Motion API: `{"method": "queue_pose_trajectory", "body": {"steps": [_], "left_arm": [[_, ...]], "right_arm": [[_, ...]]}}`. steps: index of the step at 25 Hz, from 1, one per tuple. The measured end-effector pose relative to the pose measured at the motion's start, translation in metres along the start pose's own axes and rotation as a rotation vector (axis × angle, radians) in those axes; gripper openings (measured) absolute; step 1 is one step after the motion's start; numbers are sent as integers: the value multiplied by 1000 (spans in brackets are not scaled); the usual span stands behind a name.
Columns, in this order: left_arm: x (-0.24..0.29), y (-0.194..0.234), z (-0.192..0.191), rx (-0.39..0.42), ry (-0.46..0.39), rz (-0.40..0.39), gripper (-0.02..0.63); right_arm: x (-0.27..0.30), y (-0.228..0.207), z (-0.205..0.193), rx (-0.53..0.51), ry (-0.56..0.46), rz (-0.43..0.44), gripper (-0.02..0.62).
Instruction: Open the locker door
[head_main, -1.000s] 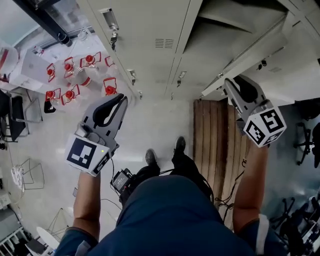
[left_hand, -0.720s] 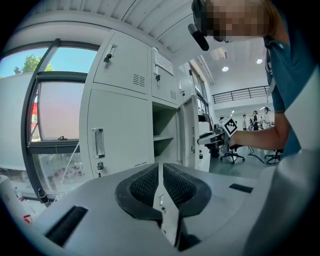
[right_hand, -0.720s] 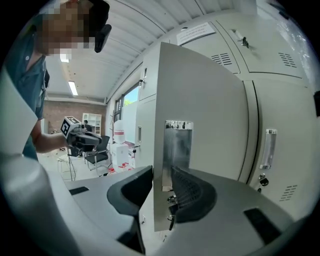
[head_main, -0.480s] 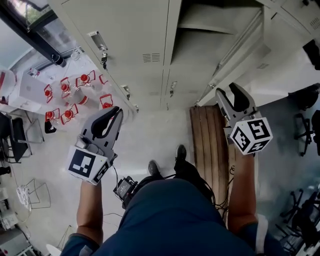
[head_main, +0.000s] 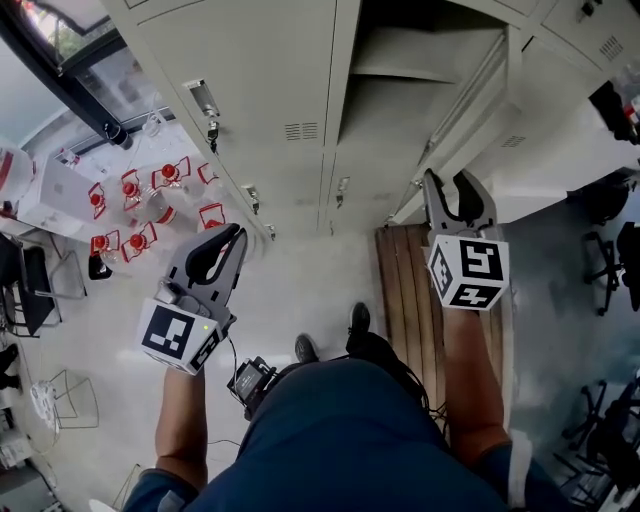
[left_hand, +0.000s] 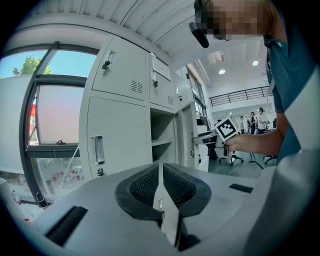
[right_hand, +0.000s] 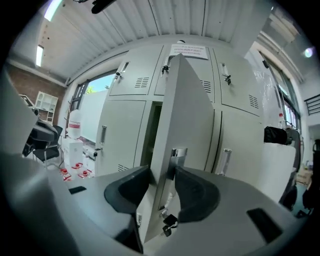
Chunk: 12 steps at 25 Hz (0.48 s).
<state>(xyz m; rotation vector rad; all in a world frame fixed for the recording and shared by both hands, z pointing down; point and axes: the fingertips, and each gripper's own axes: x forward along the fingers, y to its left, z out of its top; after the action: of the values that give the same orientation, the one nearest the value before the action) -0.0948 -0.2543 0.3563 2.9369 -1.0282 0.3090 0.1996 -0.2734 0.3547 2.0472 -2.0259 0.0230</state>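
The grey locker door stands swung out from its open compartment. In the right gripper view the door's edge runs between my jaws, its chrome handle just beyond the right pad and keys hanging below. My right gripper is open, jaws spread on either side of the door edge, pads not pressing. My left gripper is shut on nothing, held away from the lockers at the left. It faces a closed door.
Red-capped bottles stand on the floor by the window at the left. A wooden pallet lies under my right arm. A small device with cables sits by my feet. Office chairs stand at the right.
My right gripper's jaws have spread apart and the gripper has swung left, its cube now facing the head camera. The left gripper has hardly moved.
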Motion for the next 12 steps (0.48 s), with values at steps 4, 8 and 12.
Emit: {"method": "queue_pose_trajectory", "body": {"steps": [4, 8, 12], "left_arm": [[-11, 3, 1, 1, -5, 16, 43], [-20, 2, 0, 4, -5, 23, 43], [-26, 0, 0, 8, -11, 21, 43]], "right_arm": [[-12, -11, -5, 15, 21, -23, 172], [-24, -25, -11, 24, 44, -37, 167], [-34, -38, -16, 38, 61, -61, 163]]}}
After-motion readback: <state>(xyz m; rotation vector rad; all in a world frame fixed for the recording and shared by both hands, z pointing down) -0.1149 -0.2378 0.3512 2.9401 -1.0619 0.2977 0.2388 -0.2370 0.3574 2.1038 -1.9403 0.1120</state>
